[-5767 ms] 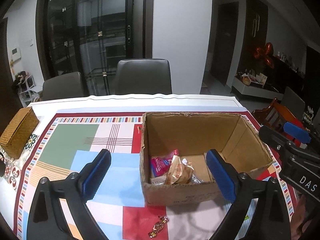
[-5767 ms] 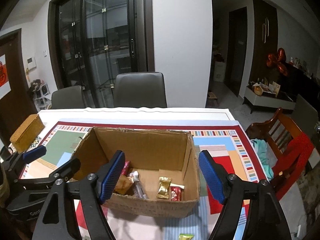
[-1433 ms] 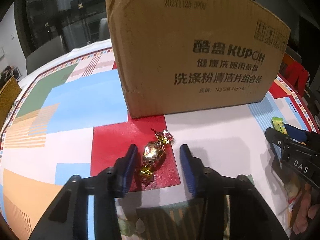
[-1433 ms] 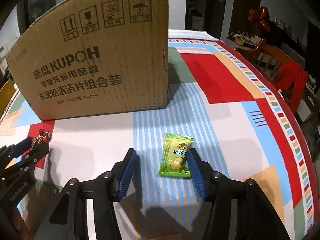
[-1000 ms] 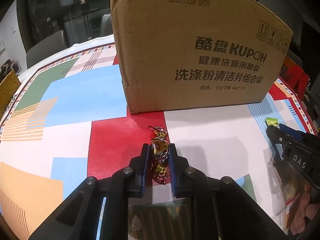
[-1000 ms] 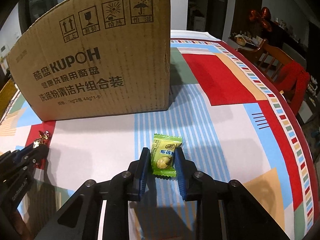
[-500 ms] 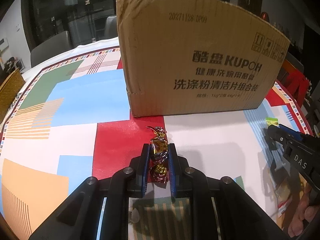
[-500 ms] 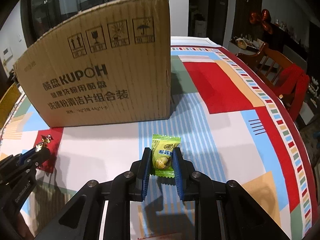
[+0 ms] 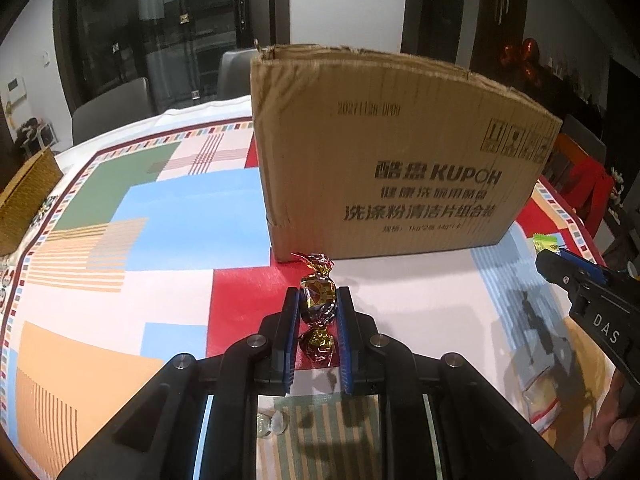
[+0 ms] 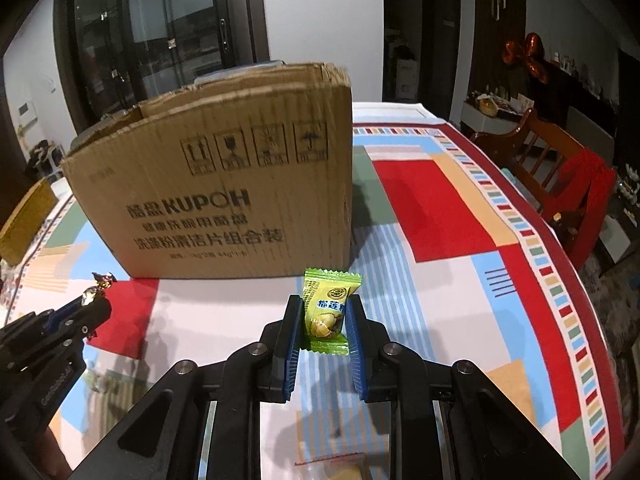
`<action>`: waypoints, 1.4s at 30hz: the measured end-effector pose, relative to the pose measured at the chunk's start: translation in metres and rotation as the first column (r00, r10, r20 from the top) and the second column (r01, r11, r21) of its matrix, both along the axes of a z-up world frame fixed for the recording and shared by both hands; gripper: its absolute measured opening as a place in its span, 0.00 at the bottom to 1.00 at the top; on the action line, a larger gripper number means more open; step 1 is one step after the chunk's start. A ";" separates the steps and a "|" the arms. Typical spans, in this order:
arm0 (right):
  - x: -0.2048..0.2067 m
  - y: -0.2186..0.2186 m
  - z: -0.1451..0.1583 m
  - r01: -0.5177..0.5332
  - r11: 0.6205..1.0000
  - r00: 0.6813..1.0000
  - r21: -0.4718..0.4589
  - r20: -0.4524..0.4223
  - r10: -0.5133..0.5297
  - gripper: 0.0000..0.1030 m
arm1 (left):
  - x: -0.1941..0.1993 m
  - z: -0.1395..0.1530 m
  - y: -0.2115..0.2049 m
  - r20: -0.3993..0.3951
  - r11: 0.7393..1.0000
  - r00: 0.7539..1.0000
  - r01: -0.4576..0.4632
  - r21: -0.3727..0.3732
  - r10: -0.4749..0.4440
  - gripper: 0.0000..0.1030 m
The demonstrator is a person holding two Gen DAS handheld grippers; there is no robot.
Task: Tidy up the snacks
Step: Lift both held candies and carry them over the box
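Both candies now lifted, lengthwise along closed tongs: foil candy [image 9: 318, 304] left [image 9: 318, 316], green packet [image 10: 326, 310] right [image 10: 323, 320].

Home dining room, patterned tablecloth [image 9: 168, 216] on table, grey dining chairs [image 9: 112, 108], glass doors [image 10: 172, 28], sideboard [image 10: 500, 108]

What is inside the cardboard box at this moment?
The contents cannot be seen. The cardboard box shows only its printed front wall and, in the right wrist view, its top rim; the walls hide the contents.
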State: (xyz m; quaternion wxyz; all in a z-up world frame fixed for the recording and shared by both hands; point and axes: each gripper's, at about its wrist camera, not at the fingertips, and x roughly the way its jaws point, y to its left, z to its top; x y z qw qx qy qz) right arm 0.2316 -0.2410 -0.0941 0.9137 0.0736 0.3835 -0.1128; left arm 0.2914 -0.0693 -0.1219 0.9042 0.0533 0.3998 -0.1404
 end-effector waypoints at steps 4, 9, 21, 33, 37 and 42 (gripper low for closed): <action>-0.001 0.001 0.009 -0.008 1.000 1.000 -0.003 0.017 0.008 0.22 | -0.002 0.006 0.002 0.009 1.000 1.000 -0.006 -0.004 0.006 0.18; -0.004 0.002 0.020 -0.016 1.000 0.999 -0.006 0.039 0.016 0.22 | -0.004 0.016 0.003 0.023 1.000 1.000 -0.012 -0.011 0.012 0.18; -0.005 0.002 0.046 -0.028 1.000 0.995 -0.009 0.092 0.029 0.22 | -0.005 0.044 0.002 0.065 1.000 0.998 -0.015 -0.028 0.017 0.18; -0.003 0.001 0.066 -0.040 0.999 0.991 -0.017 0.131 0.042 0.22 | -0.002 0.060 -0.001 0.079 0.999 0.997 -0.015 -0.038 0.018 0.18; -0.001 0.002 0.071 -0.049 0.998 0.989 -0.025 0.142 0.052 0.22 | 0.002 0.067 -0.001 0.089 0.999 0.996 -0.017 -0.050 0.022 0.18; 0.002 0.003 0.080 -0.055 0.998 0.985 -0.031 0.163 0.060 0.22 | 0.005 0.077 -0.001 0.105 0.998 0.994 -0.015 -0.062 0.021 0.18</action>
